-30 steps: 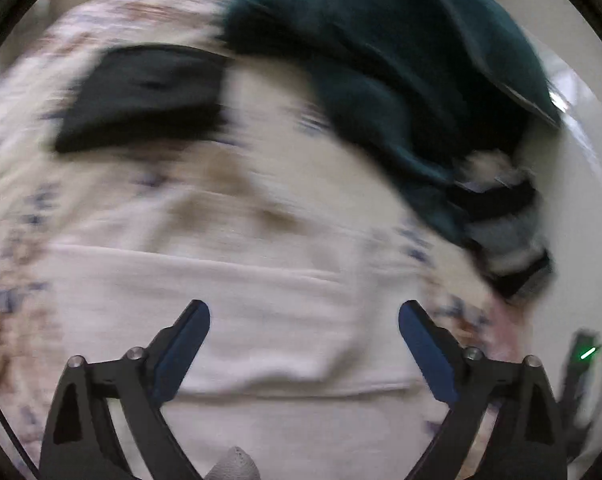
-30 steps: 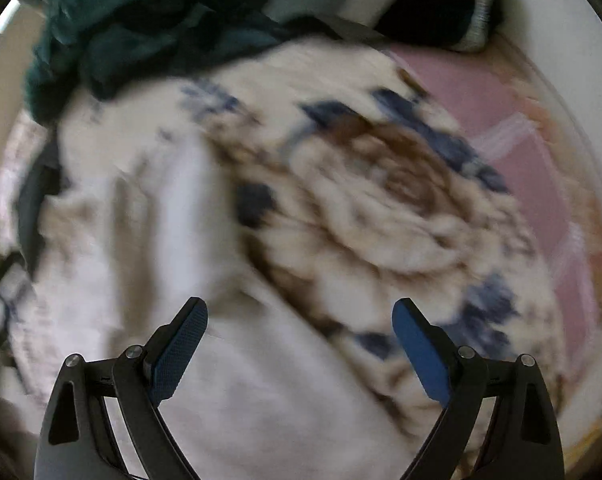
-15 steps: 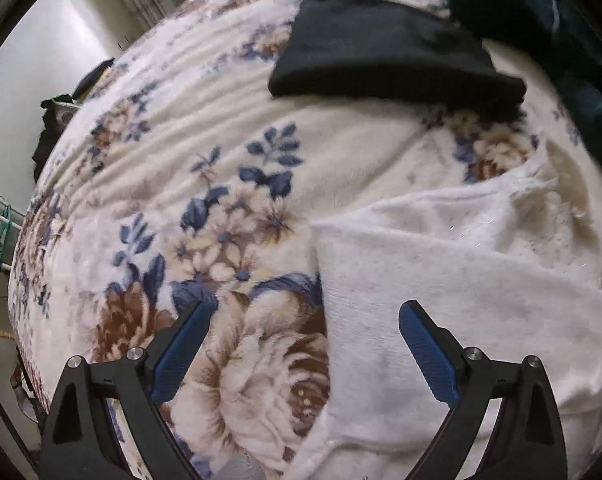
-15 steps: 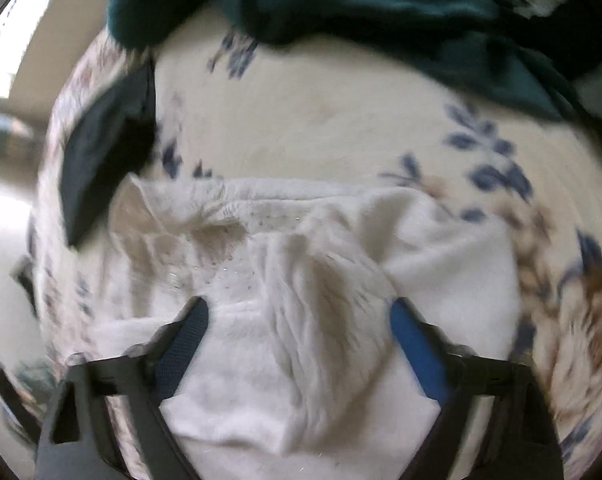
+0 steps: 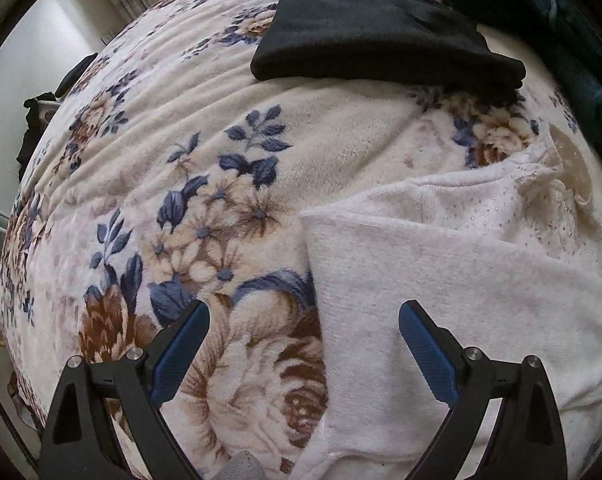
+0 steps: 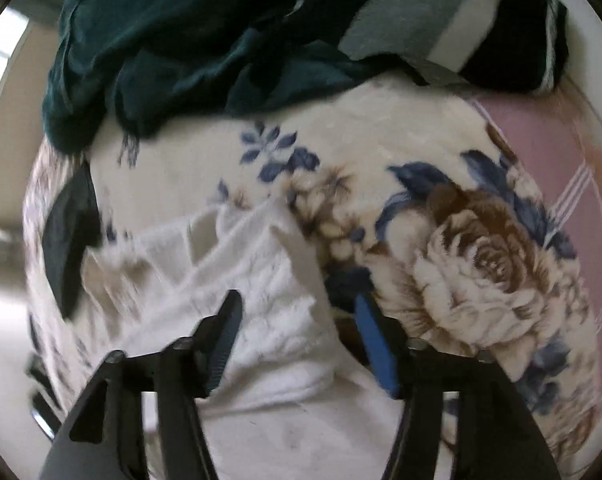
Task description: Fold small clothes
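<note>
I'm mid-fold on the white knitted garment (image 5: 453,280) lying under both grippers: left gripper (image 5: 303,344) wide open and empty astride its edge, right gripper (image 6: 297,334), jaws just reopening, straddles a raised fold ungripped; next, pinch that edge.

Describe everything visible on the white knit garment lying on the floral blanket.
The white knit garment is soft, fuzzy-looking fabric with tiny sparkly dots and a lacy, open-weave section near its far edge. It lies partly folded on the floral fleece blanket, one flap doubled over with a straight fold edge on its left side. Nothing grips it: the left gripper hovers open over that edge, and the right gripper, jaws just reopening, straddles its opposite edge without pinching. The right view is blurred.
</note>
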Action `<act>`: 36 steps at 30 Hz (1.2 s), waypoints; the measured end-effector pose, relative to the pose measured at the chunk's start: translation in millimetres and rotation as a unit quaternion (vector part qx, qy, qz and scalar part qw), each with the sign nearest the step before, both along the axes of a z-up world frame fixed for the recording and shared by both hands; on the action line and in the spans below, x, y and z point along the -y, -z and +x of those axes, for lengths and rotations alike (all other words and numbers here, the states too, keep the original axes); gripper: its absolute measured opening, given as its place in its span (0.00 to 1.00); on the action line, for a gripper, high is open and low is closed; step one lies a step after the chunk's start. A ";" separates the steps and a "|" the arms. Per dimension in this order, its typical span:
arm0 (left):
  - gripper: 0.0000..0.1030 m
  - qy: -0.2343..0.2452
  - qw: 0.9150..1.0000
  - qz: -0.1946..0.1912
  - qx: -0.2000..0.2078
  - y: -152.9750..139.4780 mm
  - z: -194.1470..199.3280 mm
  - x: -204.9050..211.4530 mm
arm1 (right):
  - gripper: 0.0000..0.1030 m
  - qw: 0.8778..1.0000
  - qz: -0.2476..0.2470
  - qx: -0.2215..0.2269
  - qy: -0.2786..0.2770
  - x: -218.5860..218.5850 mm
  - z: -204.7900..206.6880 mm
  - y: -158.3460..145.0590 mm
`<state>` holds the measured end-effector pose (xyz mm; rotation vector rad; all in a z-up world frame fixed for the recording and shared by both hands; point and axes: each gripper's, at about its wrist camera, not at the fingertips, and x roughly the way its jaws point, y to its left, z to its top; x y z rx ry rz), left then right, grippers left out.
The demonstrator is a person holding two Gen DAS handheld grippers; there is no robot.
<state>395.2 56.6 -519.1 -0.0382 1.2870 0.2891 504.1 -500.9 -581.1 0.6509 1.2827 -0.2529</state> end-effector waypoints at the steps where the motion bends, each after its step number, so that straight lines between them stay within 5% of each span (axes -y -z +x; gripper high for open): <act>1: 0.94 0.000 1.000 -0.001 -0.001 1.0 2.0 -1.8 | 0.63 1.000 0.008 -0.006 0.003 2.3 5.0 5.8; 4: 0.94 0.002 1.000 -0.001 0.000 3.0 6.6 -5.0 | 0.62 0.999 0.035 -0.038 -0.012 1.3 29.4 29.3; 5: 0.94 0.004 1.000 0.000 -0.002 4.8 7.8 -5.2 | 0.44 0.998 0.041 -0.042 -0.024 -3.3 34.5 35.6; 6: 0.94 0.006 1.000 0.000 -0.004 7.4 9.7 -6.9 | 0.07 0.998 0.007 -0.045 -0.044 -13.9 40.8 35.7; 9: 0.94 0.012 1.000 0.000 -0.021 23.0 13.3 -8.2 | 0.08 0.996 -0.069 -0.017 -0.058 -24.7 42.4 21.6; 11: 0.94 0.011 0.999 -0.010 -0.028 29.4 15.2 -11.2 | 0.09 0.994 -0.079 -0.034 -0.070 -27.1 46.2 26.0; 13: 0.94 0.009 1.000 -0.017 -0.018 21.6 14.4 -13.7 | 0.17 0.993 -0.052 -0.065 -0.088 -31.4 49.7 35.2; 15: 0.94 0.016 1.000 -0.024 0.003 3.7 10.4 -13.2 | 0.49 0.992 -0.051 -0.062 -0.099 -34.9 45.2 25.6; 17: 0.94 0.026 0.999 -0.032 0.022 -14.8 3.0 -10.8 | 0.70 0.993 -0.037 -0.046 -0.107 -37.2 36.7 9.7; 19: 0.95 0.044 0.997 -0.038 0.043 -35.6 -9.2 -1.4 | 0.75 0.993 -0.029 -0.038 -0.108 -36.5 20.8 -7.4; 21: 0.99 0.067 0.995 -0.040 0.057 -52.2 -22.9 12.3 | 0.91 0.993 -0.027 -0.041 -0.103 -38.8 4.4 -24.1; 30: 0.99 0.148 0.985 -0.089 -0.012 -77.6 -130.9 133.3 | 0.95 0.983 0.009 -0.082 -0.162 12.3 -51.9 -64.7; 36: 0.99 0.139 0.977 -0.123 -0.102 -39.0 -225.5 272.0 | 0.93 0.959 0.030 -0.109 -0.258 66.4 -71.3 -68.6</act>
